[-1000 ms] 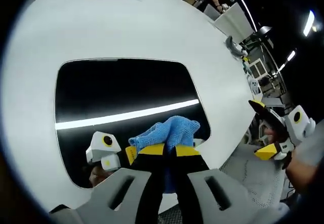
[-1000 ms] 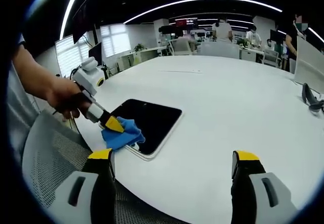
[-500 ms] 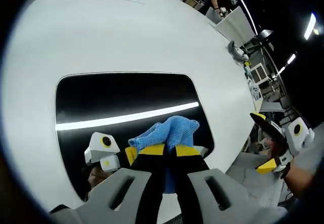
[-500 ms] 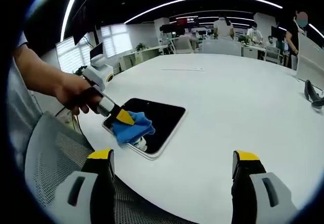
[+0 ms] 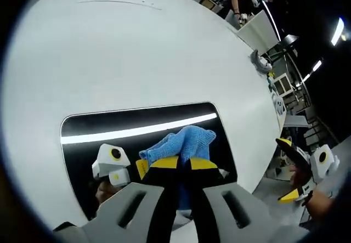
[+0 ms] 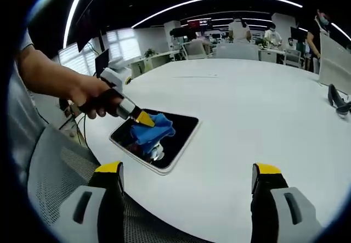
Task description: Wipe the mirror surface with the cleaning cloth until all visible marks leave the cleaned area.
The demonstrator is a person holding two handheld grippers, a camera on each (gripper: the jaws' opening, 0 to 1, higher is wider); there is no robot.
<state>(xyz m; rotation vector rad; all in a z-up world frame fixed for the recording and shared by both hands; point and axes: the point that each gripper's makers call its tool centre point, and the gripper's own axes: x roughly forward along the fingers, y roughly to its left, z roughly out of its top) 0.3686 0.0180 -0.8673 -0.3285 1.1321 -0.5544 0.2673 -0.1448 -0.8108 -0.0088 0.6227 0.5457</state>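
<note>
Two grippers are in my hands, and only one of them is doing any work. My left gripper has its yellow-tipped jaws pressed together on a bunched blue cleaning cloth, which pokes out past the tips and lies on the mirror. The mirror is a dark rounded rectangle lying flat on a big white table, close to the table's near edge. Its glass throws back a long bright strip of ceiling light, and in the left gripper view I also see my own gripper's reflection in it, just left of the cloth.

In the right gripper view the same scene sits off to the left: my left hand wraps the left gripper, whose tip pins the cloth down near the middle of the mirror, towards its near half. I cannot tell from either view whether any marks lie on the glass.

My right gripper hangs above the table's near edge, well apart from the mirror, its two yellow-capped jaws spread wide with nothing between them. In the left gripper view the right gripper shows at the far right, off the table's edge. A grey mesh chair stands below the table at my left side, and far off across the room there are desks and people.
</note>
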